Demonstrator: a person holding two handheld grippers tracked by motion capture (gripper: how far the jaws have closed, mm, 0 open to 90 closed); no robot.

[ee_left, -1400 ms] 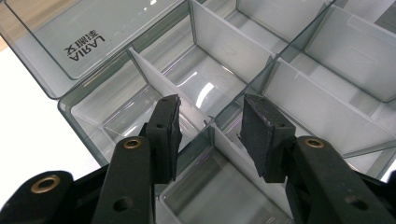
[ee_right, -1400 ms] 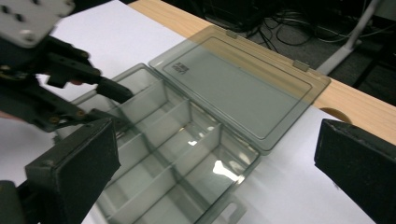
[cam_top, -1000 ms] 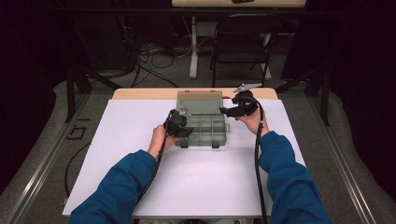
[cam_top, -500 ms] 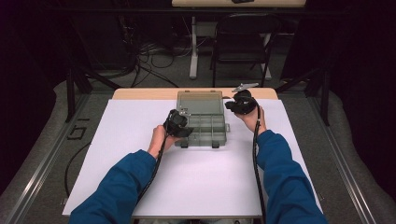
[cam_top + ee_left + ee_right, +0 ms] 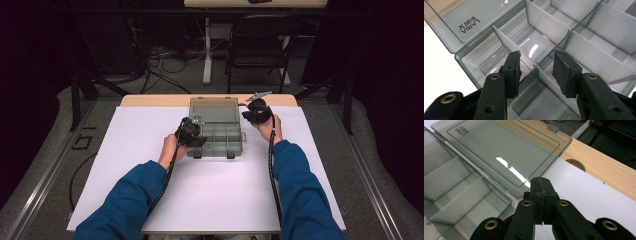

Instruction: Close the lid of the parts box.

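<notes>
On the white-covered table (image 5: 150, 200), a clear grey organiser box (image 5: 216, 138) lay open near the far edge, its lid (image 5: 214, 109) folded back flat toward the bare wooden strip, its divided compartments empty as far as could be seen. The left tool (image 5: 194, 131) hovered over the box's left side; in the left gripper view its jaws stood partly apart, straddling a thin divider wall (image 5: 537, 68) without the pads (image 5: 562, 71) clearly pressing on it, so it looked released rather than gripping. The right tool (image 5: 248, 114) sat just beside the right edge of the lid; in the right gripper view its jaws (image 5: 540, 192) were clenched together with nothing between them, tips just off the lid's near corner (image 5: 534, 173).

Several things could have gone wrong from there. A clenched right tool pushing at the lid's edge could have slid off the smooth plastic, or shoved the whole light box sideways across the paper. If the left tool did not steady the box, the lid might have swung down onto the left tool's jaws. Closing the left jaws carelessly could have bent or dislodged the thin divider.

Compared with a second earlier, the right tool had sunk a little toward the table, and its jaws had just been closing, empty. The left tool and the box lay where they had been.
</notes>
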